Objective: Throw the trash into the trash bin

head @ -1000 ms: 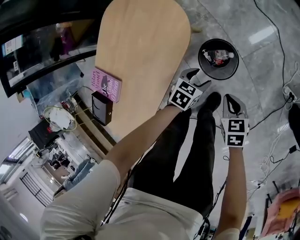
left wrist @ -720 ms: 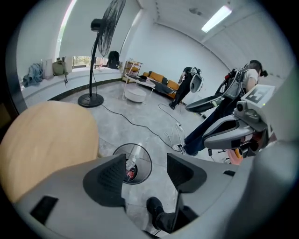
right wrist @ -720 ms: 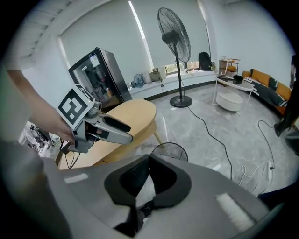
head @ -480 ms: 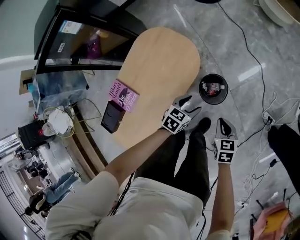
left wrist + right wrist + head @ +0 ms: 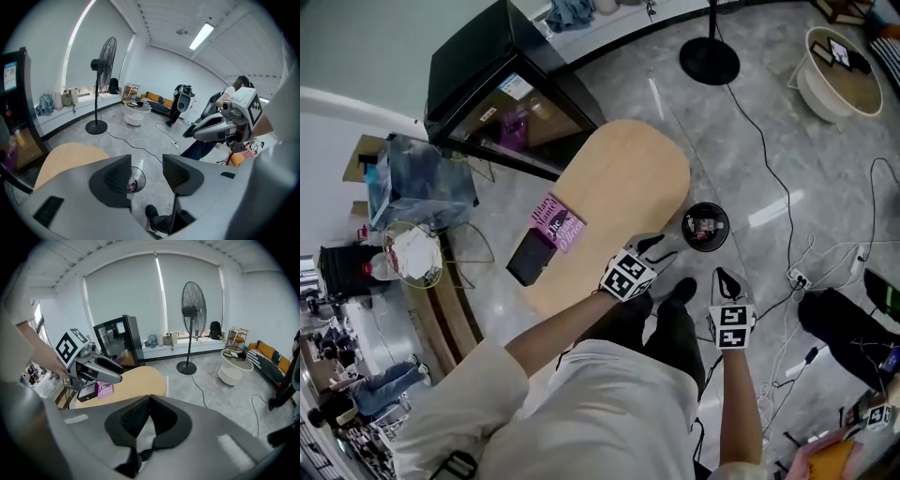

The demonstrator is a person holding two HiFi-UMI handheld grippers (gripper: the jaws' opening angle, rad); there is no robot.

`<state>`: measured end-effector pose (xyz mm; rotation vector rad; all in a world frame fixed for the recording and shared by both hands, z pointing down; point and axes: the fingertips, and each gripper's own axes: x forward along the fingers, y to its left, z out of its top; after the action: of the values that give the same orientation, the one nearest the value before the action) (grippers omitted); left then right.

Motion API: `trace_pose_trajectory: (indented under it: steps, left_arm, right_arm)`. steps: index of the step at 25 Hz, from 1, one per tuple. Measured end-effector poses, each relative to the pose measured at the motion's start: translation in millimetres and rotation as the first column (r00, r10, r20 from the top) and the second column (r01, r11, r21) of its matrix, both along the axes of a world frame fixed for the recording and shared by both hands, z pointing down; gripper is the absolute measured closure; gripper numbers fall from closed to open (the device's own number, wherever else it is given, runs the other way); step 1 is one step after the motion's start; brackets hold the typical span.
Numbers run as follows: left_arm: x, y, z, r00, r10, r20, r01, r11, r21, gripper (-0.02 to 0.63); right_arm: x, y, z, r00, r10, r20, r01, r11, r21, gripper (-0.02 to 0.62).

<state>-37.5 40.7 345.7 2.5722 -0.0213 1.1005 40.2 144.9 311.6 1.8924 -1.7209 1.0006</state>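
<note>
The black trash bin [image 5: 704, 226] stands on the grey floor beside the wooden table's rounded end, with trash lying in it. My left gripper [image 5: 659, 246] hangs high over the floor just left of the bin. Its jaws have just been closing but still stand apart with nothing between them. In the left gripper view the bin [image 5: 134, 180] shows far below through the gap of the left gripper [image 5: 146, 171]. My right gripper [image 5: 727, 277] is below and right of the bin, and in its own view the right gripper [image 5: 149, 398] has its tips touching, with nothing held.
On the oval wooden table [image 5: 623, 187] lie a pink book [image 5: 557, 223] and a black box [image 5: 528, 257]. A black glass-door cabinet [image 5: 497, 66] stands behind it. A fan base [image 5: 709, 61], floor cables [image 5: 787, 239] and a round white table [image 5: 834, 70] surround the bin.
Both grippers have risen well above the floor, so the bin and table look smaller and farther off. The left jaws stand closer together than before.
</note>
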Motion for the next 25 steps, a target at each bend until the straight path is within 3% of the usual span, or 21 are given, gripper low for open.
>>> trace_pose_trajectory:
  steps: [7,12,25]
  left_arm:
    - [-0.1,-9.2,-95.2,0.996,0.012,-0.093,-0.008,0.999,0.046,0.425]
    - [-3.6,-18.2,-150.2,0.986,-0.013,-0.165,0.019,0.999,0.037,0.435]
    - [-23.1,-35.7,-261.6,0.951,-0.028,-0.308,0.056,0.995,0.082,0.567]
  right_arm:
    - [11.3,-6.1,-85.1,0.996,0.064,-0.056,-0.058,0.993,0.105,0.584]
    - [10.0,-4.3,-133.1,0.995,0.062,-0.084,-0.049,0.987,0.151,0.584]
    - [7.5,-3.2,-238.9,0.990,0.089,-0.110,-0.052,0.951,0.306,0.584]
